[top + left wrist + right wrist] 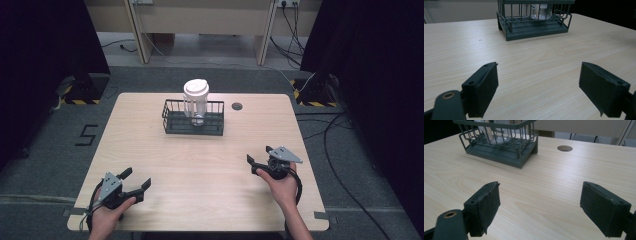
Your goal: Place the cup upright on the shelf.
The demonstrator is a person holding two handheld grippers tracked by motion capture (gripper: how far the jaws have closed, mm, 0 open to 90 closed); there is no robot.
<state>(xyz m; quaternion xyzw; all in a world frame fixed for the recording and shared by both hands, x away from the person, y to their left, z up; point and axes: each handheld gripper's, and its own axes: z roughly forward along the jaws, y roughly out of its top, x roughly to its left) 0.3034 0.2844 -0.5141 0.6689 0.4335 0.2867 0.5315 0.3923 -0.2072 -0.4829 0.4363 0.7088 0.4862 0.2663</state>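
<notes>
At the near left corner of the tabletop (pixel 150 150), the left gripper (pixel 136 181) rests in a hand with its fingers (pixel 484 87) spread wide, grasping nothing. Toward the far middle stands a dark wire basket (pixel 172 122), and a clear cup (pixel 195 102) with a white lid stands upright inside it. At the near right, the right gripper (pixel 258 159) is likewise released, well apart from the basket.
</notes>
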